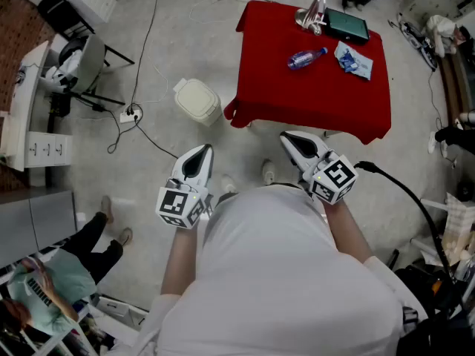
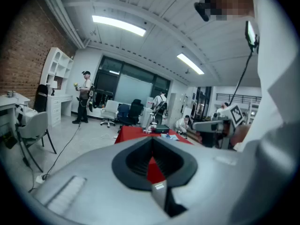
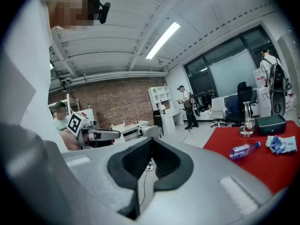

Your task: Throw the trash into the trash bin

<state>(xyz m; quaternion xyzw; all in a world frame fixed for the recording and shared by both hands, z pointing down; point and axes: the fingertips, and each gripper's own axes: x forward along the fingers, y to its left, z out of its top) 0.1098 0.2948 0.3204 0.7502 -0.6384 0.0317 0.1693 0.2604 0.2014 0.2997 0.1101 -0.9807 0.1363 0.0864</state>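
A clear plastic bottle (image 1: pixel 306 58) and a crumpled blue wrapper (image 1: pixel 353 59) lie on a table under a red cloth (image 1: pixel 312 99) ahead of me. A cream lidded trash bin (image 1: pixel 197 100) stands on the floor left of that table. My left gripper (image 1: pixel 199 151) and right gripper (image 1: pixel 288 137) are held side by side in front of my body, short of the table, both shut and empty. In the right gripper view the gripper (image 3: pixel 151 140) points left of the bottle (image 3: pixel 243 149) and wrapper (image 3: pixel 281 144). The left gripper (image 2: pixel 152 139) faces the red table (image 2: pixel 133 132).
A metal stand (image 1: pixel 315 13) and a dark flat box (image 1: pixel 346 25) sit at the table's far edge. Cables and a power strip (image 1: pixel 130 114) cross the floor left of the bin. A chair (image 1: pixel 78 61) stands at the left, a person (image 1: pixel 67 273) at lower left.
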